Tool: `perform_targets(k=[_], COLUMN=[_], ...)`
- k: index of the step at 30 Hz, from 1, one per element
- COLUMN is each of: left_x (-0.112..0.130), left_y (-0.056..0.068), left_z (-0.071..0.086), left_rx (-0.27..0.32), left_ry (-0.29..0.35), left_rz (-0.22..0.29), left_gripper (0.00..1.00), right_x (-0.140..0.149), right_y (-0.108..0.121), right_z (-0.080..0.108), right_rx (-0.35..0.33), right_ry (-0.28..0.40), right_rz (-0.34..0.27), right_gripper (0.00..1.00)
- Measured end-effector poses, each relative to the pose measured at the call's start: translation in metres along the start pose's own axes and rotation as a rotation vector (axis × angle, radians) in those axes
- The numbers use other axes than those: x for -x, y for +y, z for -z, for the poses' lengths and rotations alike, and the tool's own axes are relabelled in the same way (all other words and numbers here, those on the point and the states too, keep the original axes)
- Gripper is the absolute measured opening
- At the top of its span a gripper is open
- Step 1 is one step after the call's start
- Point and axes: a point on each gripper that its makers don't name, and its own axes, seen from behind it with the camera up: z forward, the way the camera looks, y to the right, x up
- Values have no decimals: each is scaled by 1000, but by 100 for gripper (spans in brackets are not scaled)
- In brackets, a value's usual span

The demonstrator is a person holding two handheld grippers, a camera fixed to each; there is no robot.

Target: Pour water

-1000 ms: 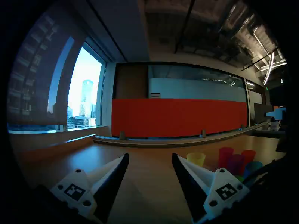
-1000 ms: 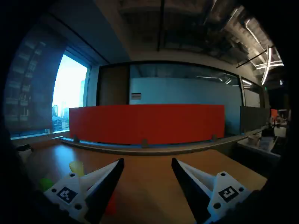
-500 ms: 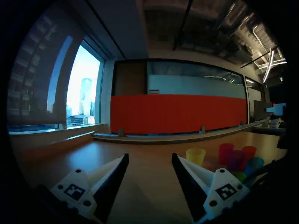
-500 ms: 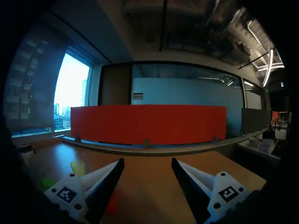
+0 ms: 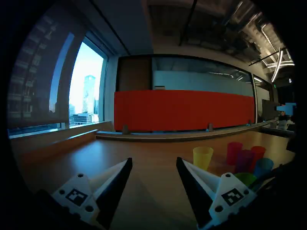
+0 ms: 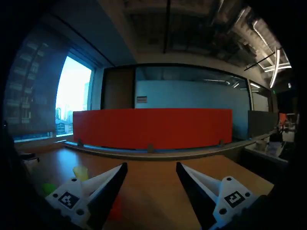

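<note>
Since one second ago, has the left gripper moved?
Yes. The left gripper tipped slightly downward: the red partition and the yellow cup sit higher in its view.

The wooden tabletop (image 5: 146,153) is carrying six upright plastic cups: a yellow cup (image 5: 202,157) is standing slightly apart, while the pink cup (image 5: 234,152), purple cup (image 5: 244,161), red cup (image 5: 258,153), blue cup (image 5: 264,167) and green cup (image 5: 245,178) are huddling together.

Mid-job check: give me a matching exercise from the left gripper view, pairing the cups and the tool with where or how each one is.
Things:
1. yellow cup
2. green cup
3. red cup
4. left tool

Place or state:
A. open, holding nothing
B. nearest the tool, partly hidden by it
C. back of the group, right side
D. stands apart, farthest left

Pairs: 1-D, 2-B, 3-C, 4-A
</note>
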Motion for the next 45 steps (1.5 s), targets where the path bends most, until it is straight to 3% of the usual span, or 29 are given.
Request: perform_targets(k=[27, 45], left_x=[3, 3], left_y=[2, 2], left_z=[-2, -3], left_rx=[6, 6], left_ry=[-3, -4], left_rz=[-1, -2], left_gripper=[84, 84], right_x=[-3, 5], right_y=[8, 29], right_z=[9, 20], right_rx=[2, 84], right_ry=[24, 64], right_rz=[3, 49], right_gripper=[98, 98])
